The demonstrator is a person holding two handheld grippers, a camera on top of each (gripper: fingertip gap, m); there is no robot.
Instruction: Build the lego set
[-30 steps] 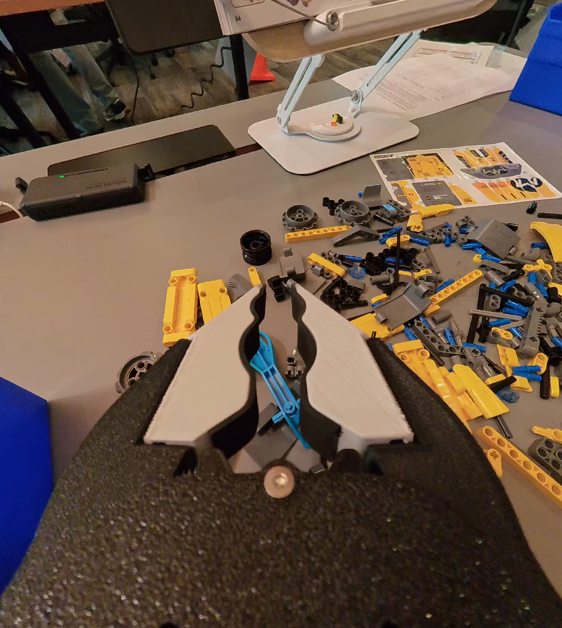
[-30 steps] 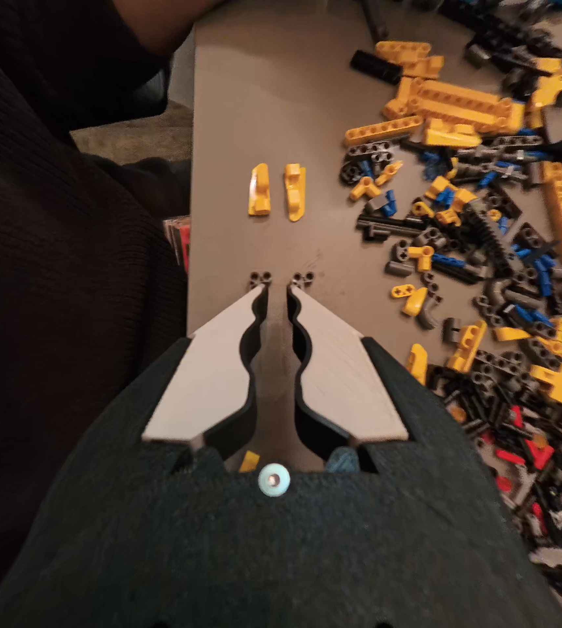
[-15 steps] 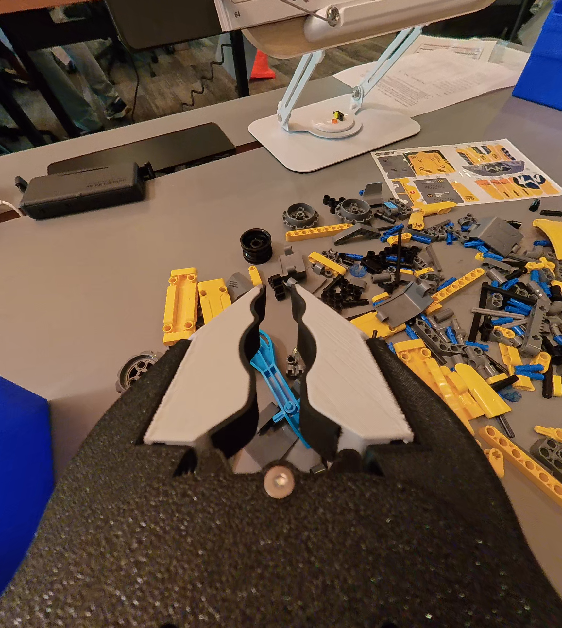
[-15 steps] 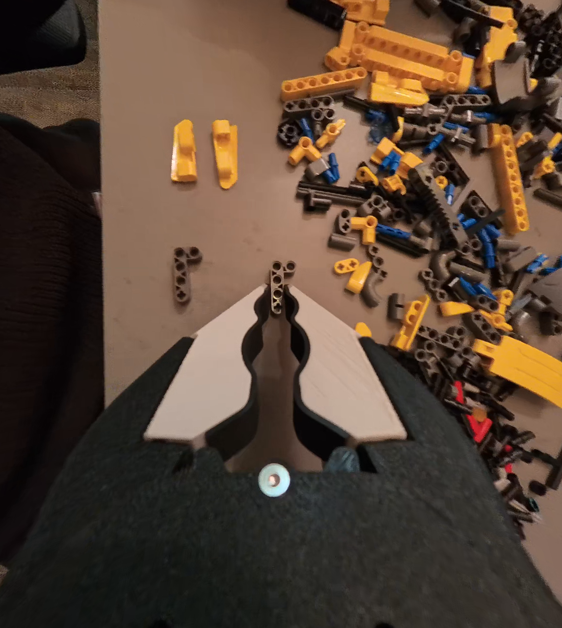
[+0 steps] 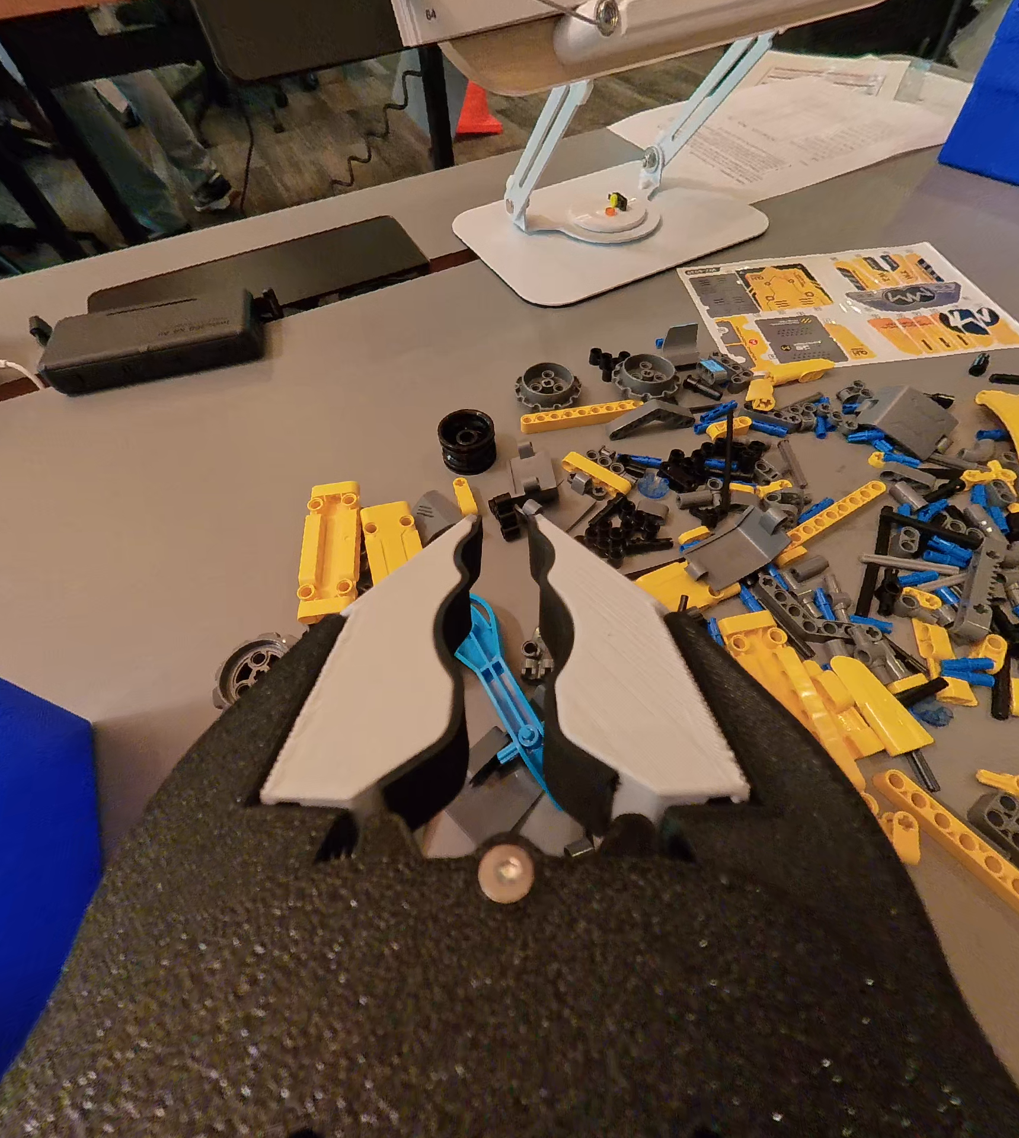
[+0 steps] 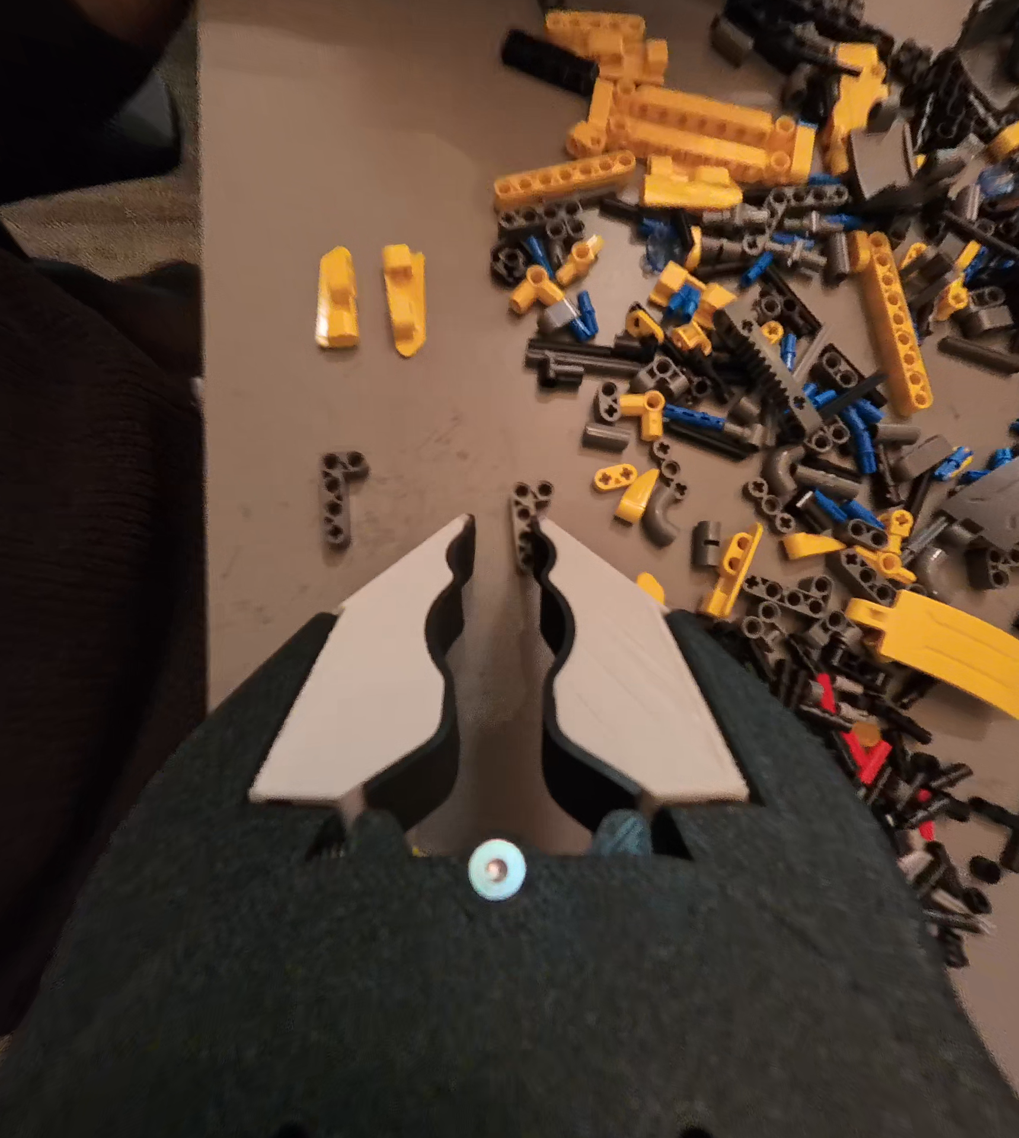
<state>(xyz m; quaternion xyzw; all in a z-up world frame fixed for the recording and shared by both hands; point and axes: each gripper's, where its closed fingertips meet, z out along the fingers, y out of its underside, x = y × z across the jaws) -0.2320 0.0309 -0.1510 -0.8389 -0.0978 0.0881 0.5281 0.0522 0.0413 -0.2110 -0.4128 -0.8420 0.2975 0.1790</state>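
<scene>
Grey table (image 5: pixel 125 523) carries a wide scatter of small plastic building parts, and both grippers hang over it. Nearest in the left wrist view, the left gripper (image 5: pixel 503 523) has its jaws a small gap apart and holds nothing; under the gap lies a light blue lever piece (image 5: pixel 494 671), and a tiny grey connector (image 5: pixel 534 653) lies just beside it at 3 o'clock. At 9 o'clock from the fingers two yellow panels (image 5: pixel 359 548) lie side by side, with a grey wheel hub (image 5: pixel 251 668) near them. Farther on, at 12 o'clock, a small black tyre (image 5: pixel 467 442) stands near a long yellow beam (image 5: pixel 580 412). At 2 o'clock a sticker sheet (image 5: pixel 851 311) lies flat, and beyond it is a white stand base (image 5: pixel 605 246). At 10 o'clock, well apart, a black box (image 5: pixel 149 348) rests. In the right wrist view the right gripper (image 6: pixel 503 526) also has its jaws slightly apart and empty; a dark grey L-shaped beam (image 6: pixel 525 511) lies on the table, touching the tip of the right finger. A second dark grey L-shaped beam (image 6: pixel 337 492) lies at 10 o'clock, and two yellow curved pieces (image 6: pixel 371 298) lie farther at 11 o'clock. The main pile (image 6: pixel 802 369) spreads from 1 to 3 o'clock.
</scene>
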